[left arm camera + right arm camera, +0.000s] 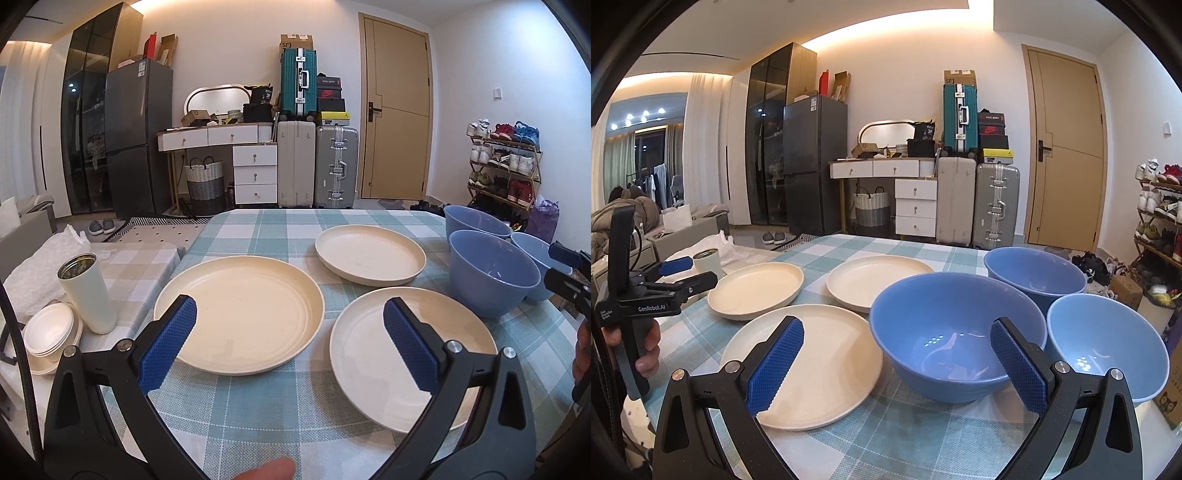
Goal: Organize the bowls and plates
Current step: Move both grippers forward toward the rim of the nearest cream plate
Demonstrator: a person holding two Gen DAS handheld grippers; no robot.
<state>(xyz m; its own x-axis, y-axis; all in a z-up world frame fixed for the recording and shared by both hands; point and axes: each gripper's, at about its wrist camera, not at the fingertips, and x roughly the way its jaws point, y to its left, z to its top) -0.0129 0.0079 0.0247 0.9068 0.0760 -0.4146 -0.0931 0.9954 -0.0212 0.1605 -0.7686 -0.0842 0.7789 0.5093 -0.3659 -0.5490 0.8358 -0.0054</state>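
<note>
Spread flat and apart on the checked tablecloth (258, 229), probably ready for stacking: three smooth cream plates (240, 314) at frame centre, three glossy round blue bowls (956, 336) at right, with left gripper (290, 345) and right gripper (897, 365) both wide open, empty.

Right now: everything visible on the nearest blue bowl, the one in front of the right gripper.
The nearest blue bowl is deep and round, with a smooth glossy surface, maybe plastic or ceramic. It stands upright on the checked tablecloth and looks empty, its inside showing only light reflections. The nearest cream plate lies at its left, rims close or touching; I cannot tell which. Two more blue bowls sit behind and to its right. The right gripper hovers open before it, not touching.
</note>
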